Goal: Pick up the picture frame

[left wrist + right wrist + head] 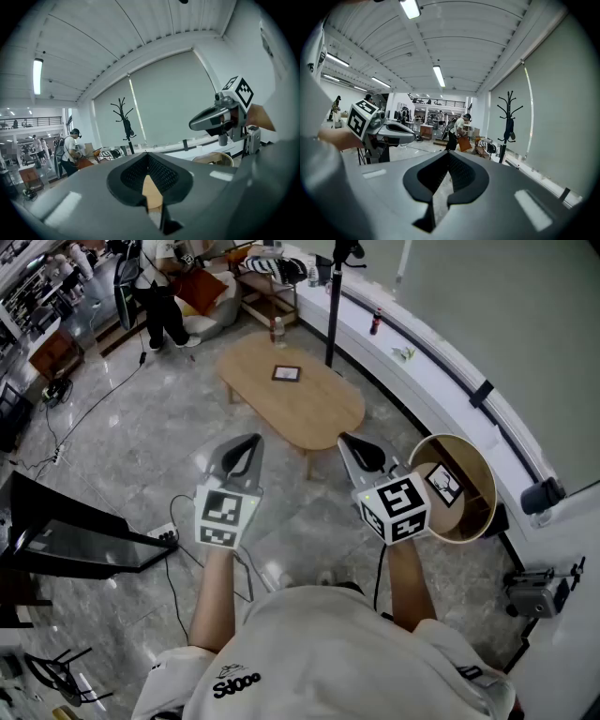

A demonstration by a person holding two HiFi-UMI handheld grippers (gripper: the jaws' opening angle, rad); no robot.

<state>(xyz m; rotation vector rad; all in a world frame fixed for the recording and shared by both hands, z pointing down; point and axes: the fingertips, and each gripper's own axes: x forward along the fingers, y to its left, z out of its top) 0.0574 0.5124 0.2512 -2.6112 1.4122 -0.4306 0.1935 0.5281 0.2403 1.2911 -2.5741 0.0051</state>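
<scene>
- Head view: left gripper (240, 448) and right gripper (356, 448) held side by side over the grey floor (112, 456), both pointing toward an oval wooden table (309, 409).
- Picture frame (286, 373) lies flat near the middle of the table top, well apart from both grippers. Only the head view shows it; neither gripper view catches it.
- A second framed picture (442, 486) sits inside a round wooden shelf (480, 486) just right of the right gripper; also head view only.
- Left gripper view: jaws closed together, nothing held, only a sliver of wood colour showing in the notch. The right gripper floats at upper right, with a window blind (173, 98) behind it.
- Right gripper view: jaws closed together, empty, floor showing through the notch. The left gripper is at the left edge.
- Coat stand (333, 296) and a standing person (155, 287) show in all three views.
- Ceiling lights (439, 76) show in the gripper views only.
- Bottle (277, 329) at the table's far end, head view only.
</scene>
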